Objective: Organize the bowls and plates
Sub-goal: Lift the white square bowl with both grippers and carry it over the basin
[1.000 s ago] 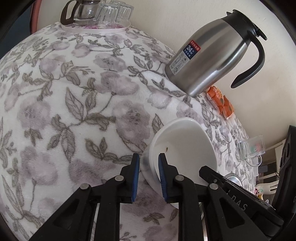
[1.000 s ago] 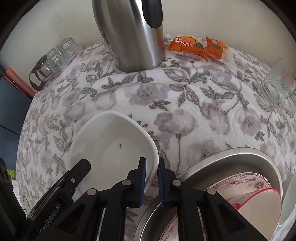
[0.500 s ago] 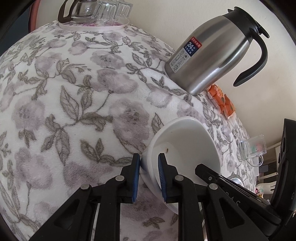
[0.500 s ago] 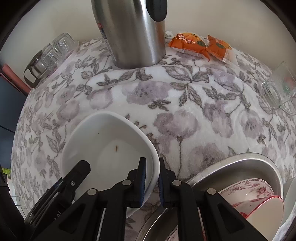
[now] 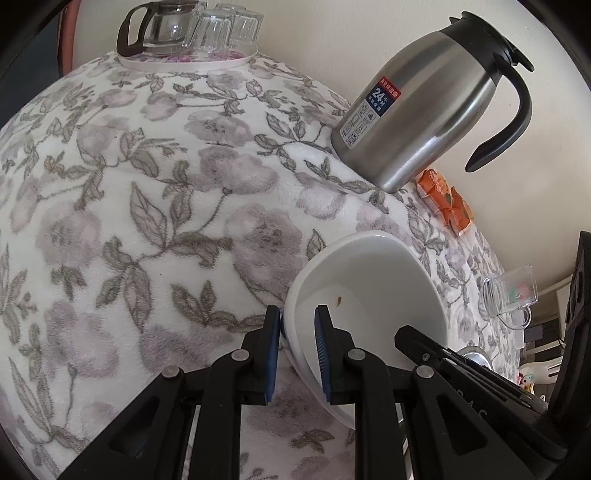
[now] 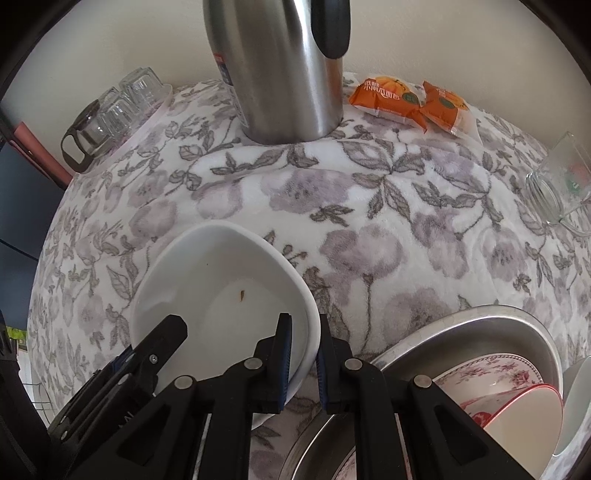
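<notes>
A deep white bowl (image 5: 369, 291) with a small brown speck inside sits tilted over the floral tablecloth (image 5: 155, 206). My left gripper (image 5: 297, 350) is shut on its left rim, blue pads on either side of the wall. My right gripper (image 6: 303, 354) is shut on the opposite rim of the same white bowl (image 6: 218, 288). Each gripper's black finger shows at the far side of the bowl in the other's view. At the lower right, a metal basin (image 6: 461, 325) holds a floral plate (image 6: 498, 373) and a red-rimmed bowl (image 6: 524, 417).
A steel thermos jug (image 5: 417, 122) stands behind the bowl near the wall. A tray of glass cups with a glass pot (image 5: 192, 33) is at the far left. Orange snack packets (image 6: 406, 99) and a glass mug (image 6: 554, 188) lie to the right.
</notes>
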A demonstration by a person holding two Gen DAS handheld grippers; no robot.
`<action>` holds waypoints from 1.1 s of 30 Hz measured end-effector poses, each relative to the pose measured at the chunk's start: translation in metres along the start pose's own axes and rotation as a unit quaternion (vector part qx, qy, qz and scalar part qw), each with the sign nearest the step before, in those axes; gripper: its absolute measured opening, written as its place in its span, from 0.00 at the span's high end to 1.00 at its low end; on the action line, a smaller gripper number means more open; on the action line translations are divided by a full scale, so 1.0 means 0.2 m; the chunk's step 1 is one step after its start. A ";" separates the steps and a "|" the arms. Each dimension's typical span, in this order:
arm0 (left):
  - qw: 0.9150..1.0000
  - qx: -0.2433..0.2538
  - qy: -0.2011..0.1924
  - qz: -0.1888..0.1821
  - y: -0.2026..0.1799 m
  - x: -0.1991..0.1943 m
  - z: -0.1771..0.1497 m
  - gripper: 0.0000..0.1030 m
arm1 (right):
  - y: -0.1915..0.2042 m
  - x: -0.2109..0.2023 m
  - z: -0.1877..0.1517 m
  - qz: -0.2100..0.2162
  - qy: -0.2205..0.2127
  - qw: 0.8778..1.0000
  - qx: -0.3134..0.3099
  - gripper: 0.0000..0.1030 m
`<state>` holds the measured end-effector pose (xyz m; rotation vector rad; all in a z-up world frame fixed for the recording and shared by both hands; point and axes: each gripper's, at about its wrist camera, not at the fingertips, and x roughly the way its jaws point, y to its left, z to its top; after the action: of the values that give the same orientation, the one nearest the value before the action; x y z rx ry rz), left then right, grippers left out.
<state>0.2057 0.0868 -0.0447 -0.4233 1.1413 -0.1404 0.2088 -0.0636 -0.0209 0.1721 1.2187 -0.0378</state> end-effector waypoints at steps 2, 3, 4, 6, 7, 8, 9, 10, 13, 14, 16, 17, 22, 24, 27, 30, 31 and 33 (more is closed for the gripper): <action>1.000 0.001 -0.004 -0.001 0.00 -0.02 0.00 0.81 | 0.00 -0.02 0.00 0.003 -0.003 1.000 -0.001 0.87; 1.000 0.003 -0.006 0.000 -0.01 -0.03 0.00 0.81 | 0.00 -0.03 0.00 0.004 -0.005 1.000 -0.001 0.87; 1.000 0.005 -0.009 0.000 -0.01 -0.04 0.01 0.81 | 0.00 -0.04 -0.01 0.005 -0.007 1.000 -0.002 0.87; 1.000 0.008 -0.013 0.000 -0.02 -0.07 0.01 0.81 | 0.01 -0.08 -0.01 0.008 -0.013 1.000 -0.004 0.87; 1.000 0.009 -0.015 0.000 -0.03 -0.08 0.01 0.81 | 0.01 -0.10 -0.01 0.009 -0.018 1.000 -0.005 0.87; 1.000 0.010 -0.018 -0.002 -0.03 -0.10 0.01 0.81 | 0.01 -0.11 -0.01 0.010 -0.022 1.000 -0.006 0.87; 1.000 0.011 -0.021 -0.003 -0.04 -0.12 0.01 0.81 | 0.00 -0.14 -0.02 0.011 -0.026 1.000 -0.007 0.87; 1.000 0.013 -0.025 -0.004 -0.05 -0.14 0.01 0.81 | 0.00 -0.16 -0.02 0.013 -0.030 0.999 -0.006 0.87; 0.999 0.018 -0.037 -0.006 -0.08 -0.21 0.00 0.81 | -0.01 -0.21 -0.04 0.020 -0.039 0.999 -0.003 0.87; 0.999 0.019 -0.041 -0.006 -0.09 -0.23 0.00 0.81 | -0.01 -0.23 -0.04 0.021 -0.039 0.999 -0.001 0.87; 0.999 0.021 -0.043 -0.008 -0.10 -0.25 -0.01 0.81 | -0.02 -0.26 -0.06 0.023 -0.041 0.999 0.001 0.87; 0.999 0.021 -0.045 -0.011 -0.11 -0.27 -0.02 0.81 | -0.02 -0.28 -0.06 0.022 -0.044 0.999 0.000 0.87; 0.998 0.026 -0.056 -0.029 -0.14 -0.35 -0.04 0.81 | -0.04 -0.40 -0.10 0.022 -0.064 0.998 -0.006 0.86; 0.997 0.032 -0.064 -0.032 -0.16 -0.39 -0.05 0.81 | -0.05 -0.44 -0.12 0.024 -0.071 0.997 -0.004 0.86; 0.996 0.040 -0.072 -0.034 -0.19 -0.45 -0.06 0.81 | -0.07 -0.49 -0.14 0.031 -0.077 0.997 0.002 0.86; 0.995 0.044 -0.077 -0.043 -0.22 -0.50 -0.07 0.81 | -0.10 -0.54 -0.17 0.039 -0.084 0.996 0.011 0.86; 0.995 0.046 -0.078 -0.046 -0.22 -0.51 -0.08 0.81 | -0.11 -0.55 -0.17 0.042 -0.087 0.995 0.014 0.86; 0.994 0.051 -0.081 -0.050 -0.25 -0.54 -0.09 0.81 | -0.14 -0.58 -0.19 0.045 -0.093 0.994 0.020 0.86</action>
<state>0.1495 0.0713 0.0597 -0.3927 0.9500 -0.2469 0.1295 -0.0924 0.0718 0.2536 1.0247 0.0003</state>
